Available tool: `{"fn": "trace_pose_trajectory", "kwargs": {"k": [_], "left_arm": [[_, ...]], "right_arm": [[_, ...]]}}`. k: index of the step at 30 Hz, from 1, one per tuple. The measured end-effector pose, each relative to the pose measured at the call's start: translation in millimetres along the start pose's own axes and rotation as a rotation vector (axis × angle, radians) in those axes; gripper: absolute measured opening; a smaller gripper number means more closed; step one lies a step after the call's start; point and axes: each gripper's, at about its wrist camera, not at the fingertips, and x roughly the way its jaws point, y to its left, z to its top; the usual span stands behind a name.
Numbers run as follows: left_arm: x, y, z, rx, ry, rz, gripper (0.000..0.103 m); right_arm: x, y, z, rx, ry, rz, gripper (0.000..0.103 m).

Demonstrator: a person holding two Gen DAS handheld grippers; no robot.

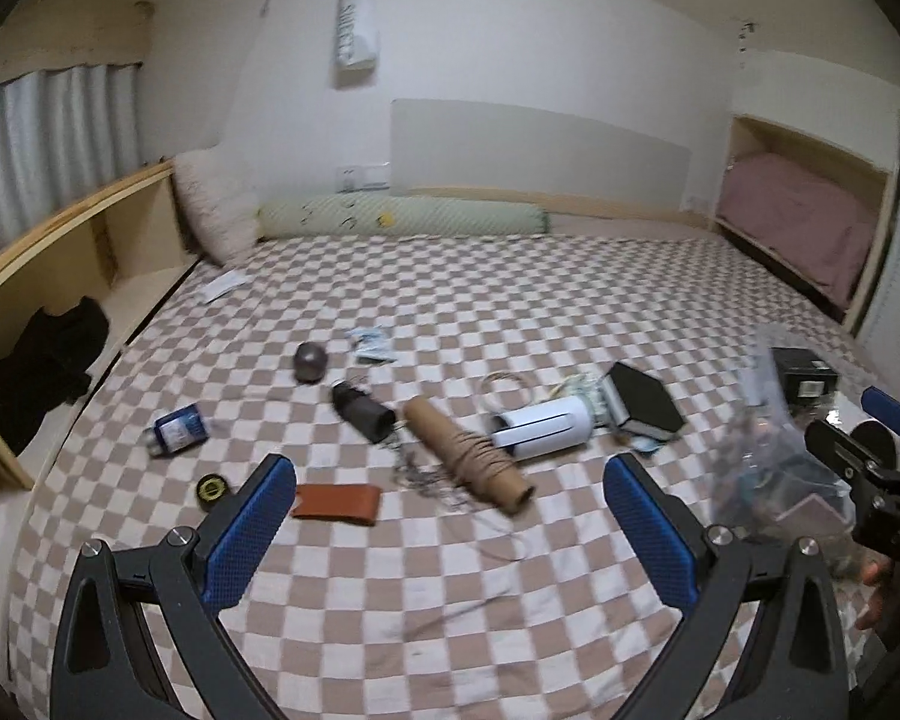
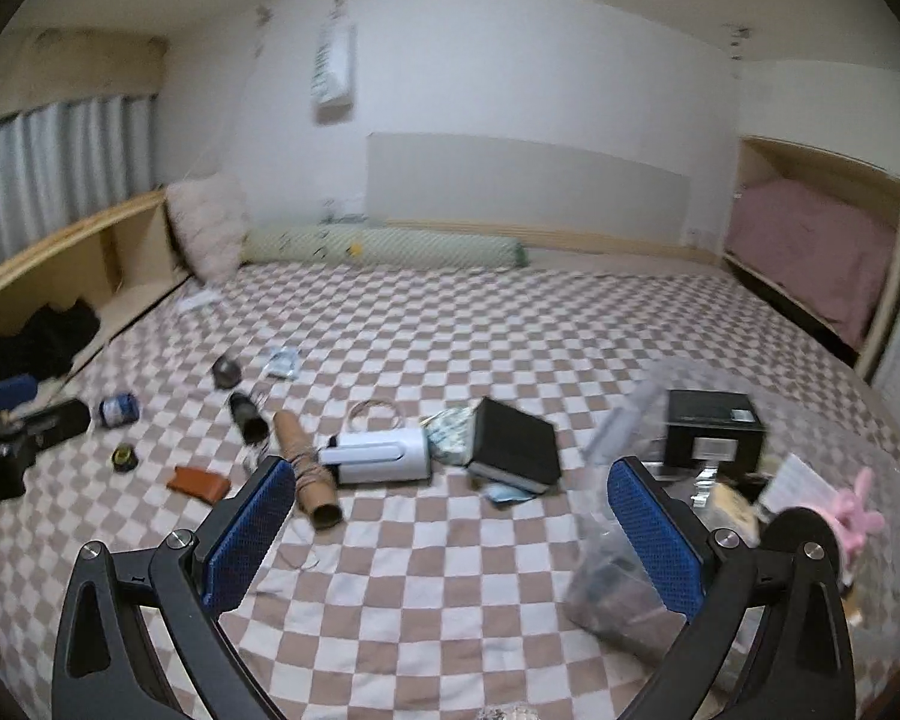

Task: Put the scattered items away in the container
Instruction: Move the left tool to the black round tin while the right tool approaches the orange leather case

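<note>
Scattered items lie on a checkered bed: a cardboard tube wound with twine (image 1: 468, 456) (image 2: 306, 474), a white cylinder device (image 1: 543, 426) (image 2: 378, 455), a black notebook (image 1: 645, 399) (image 2: 516, 444), a brown leather pouch (image 1: 336, 503) (image 2: 199, 483), a black sleeve (image 1: 363, 411), a blue tin (image 1: 177, 429) (image 2: 119, 409), a small tape roll (image 1: 212, 487). A clear plastic container (image 2: 744, 438) (image 1: 768, 468) at the right holds a black box (image 2: 714, 432). My left gripper (image 1: 450, 498) is open above the bed. My right gripper (image 2: 450, 498) is open, its right finger beside the container.
A wooden shelf (image 1: 72, 252) with black cloth runs along the left edge. A green bolster (image 1: 402, 215) and a pale pillow (image 1: 213, 210) lie at the head. A pink-lined alcove (image 1: 810, 222) is at the right. A pink toy (image 2: 858, 510) sits by the container.
</note>
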Motion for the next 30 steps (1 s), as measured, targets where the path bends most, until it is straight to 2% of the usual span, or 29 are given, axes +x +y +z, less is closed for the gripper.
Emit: {"fn": "trace_pose_trajectory", "kwargs": {"k": [4, 12, 18, 22, 30], "left_arm": [[14, 19, -1, -0.01, 0.022, 0.046, 0.103], [55, 57, -7, -0.052, 0.081, 0.121, 0.103], [93, 74, -23, -0.079, 0.173, 0.145, 0.103], [122, 75, -38, -0.036, 0.244, 0.187, 0.103], [180, 86, -66, 0.055, 0.359, 0.298, 0.103]], "right_arm": [[24, 15, 2, -0.042, 0.063, 0.045, 0.103], [70, 56, -5, -0.213, 0.061, 0.043, 0.103], [117, 81, -21, -0.288, 0.176, 0.082, 0.103], [132, 90, -37, -0.322, 0.248, 0.11, 0.103], [143, 104, -59, -0.353, 0.333, 0.182, 0.103]]}}
